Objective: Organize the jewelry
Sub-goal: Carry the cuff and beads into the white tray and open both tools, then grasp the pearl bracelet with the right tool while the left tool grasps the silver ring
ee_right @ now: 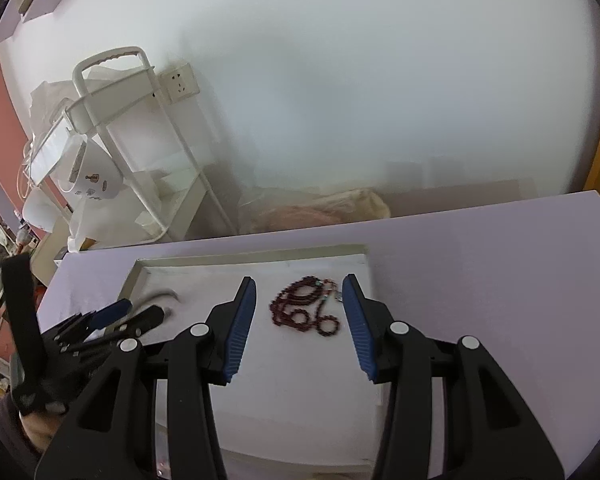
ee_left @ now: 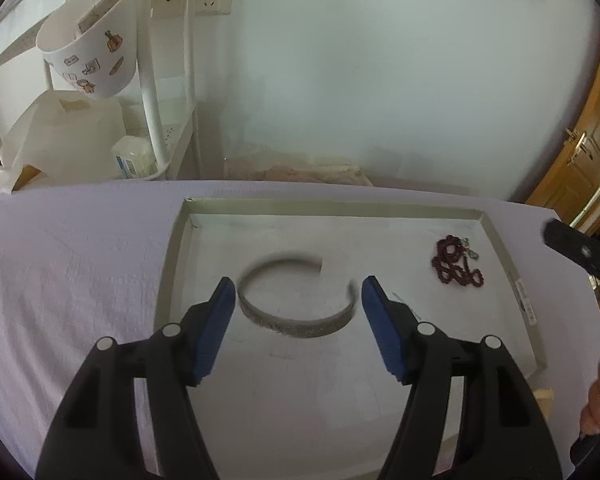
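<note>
A silver open bangle (ee_left: 296,300) lies in a shallow white tray (ee_left: 172,256), right between the spread fingertips of my left gripper (ee_left: 298,292), which is open. A dark red bead strand (ee_left: 456,264) lies at the tray's far right. In the right wrist view the bead strand (ee_right: 304,308) lies on the tray (ee_right: 148,266) between the tips of my right gripper (ee_right: 300,294), also open and empty. The left gripper (ee_right: 120,314) shows at the left there, with part of the bangle (ee_right: 160,294) behind it.
The tray sits on a lilac cloth-covered table (ee_left: 68,280). A white rolling cart (ee_left: 156,92) with a hanging white bin (ee_left: 92,56) stands behind the table at the left. A wooden door (ee_left: 580,160) is at the right.
</note>
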A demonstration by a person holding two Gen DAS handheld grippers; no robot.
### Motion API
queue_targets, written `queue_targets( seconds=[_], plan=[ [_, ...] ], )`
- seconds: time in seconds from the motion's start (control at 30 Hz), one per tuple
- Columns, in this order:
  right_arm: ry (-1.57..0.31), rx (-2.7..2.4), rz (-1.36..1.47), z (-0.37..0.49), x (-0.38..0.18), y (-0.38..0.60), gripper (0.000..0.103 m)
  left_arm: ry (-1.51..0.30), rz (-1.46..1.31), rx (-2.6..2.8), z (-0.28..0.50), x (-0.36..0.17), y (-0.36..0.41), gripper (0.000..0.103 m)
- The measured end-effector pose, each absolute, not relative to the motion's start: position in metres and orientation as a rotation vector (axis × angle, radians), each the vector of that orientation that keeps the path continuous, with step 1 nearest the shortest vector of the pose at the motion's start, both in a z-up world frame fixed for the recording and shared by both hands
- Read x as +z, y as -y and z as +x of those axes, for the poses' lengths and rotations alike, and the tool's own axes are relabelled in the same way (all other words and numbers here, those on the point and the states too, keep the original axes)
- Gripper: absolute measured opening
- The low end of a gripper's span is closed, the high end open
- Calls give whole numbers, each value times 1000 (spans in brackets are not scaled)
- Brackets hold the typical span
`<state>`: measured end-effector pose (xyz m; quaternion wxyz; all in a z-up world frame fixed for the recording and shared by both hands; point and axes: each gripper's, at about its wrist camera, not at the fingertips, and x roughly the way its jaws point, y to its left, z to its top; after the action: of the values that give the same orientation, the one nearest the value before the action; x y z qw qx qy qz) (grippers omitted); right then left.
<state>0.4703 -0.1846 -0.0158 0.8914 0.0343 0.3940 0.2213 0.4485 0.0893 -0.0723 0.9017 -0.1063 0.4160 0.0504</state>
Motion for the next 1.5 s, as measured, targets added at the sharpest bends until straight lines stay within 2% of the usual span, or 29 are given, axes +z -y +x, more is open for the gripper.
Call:
queue_targets(
  seconds=[0.33, 0.4, 0.6, 1.0, 1.13, 1.5],
  plan=[
    [-785, 486, 134, 422, 1, 213, 47, -787, -182, 143, 393, -46, -94, 81],
    [-779, 487, 130, 401, 3, 217, 48, -762, -181, 157, 368, -36, -96, 85],
    [-775, 513, 134, 335, 5, 225, 50, -700, -195, 173, 278, -19, -100, 91],
    [-732, 498, 85, 187, -35, 232, 52, -585, -120, 212, 115, -35, -74, 93],
    [-764, 461, 69, 175, -58, 233, 51, -589, -105, 203, 93, -49, -67, 93],
    [-848, 391, -24, 170, -86, 220, 39, -639, -72, 164, 80, -81, -52, 92]
  ],
)
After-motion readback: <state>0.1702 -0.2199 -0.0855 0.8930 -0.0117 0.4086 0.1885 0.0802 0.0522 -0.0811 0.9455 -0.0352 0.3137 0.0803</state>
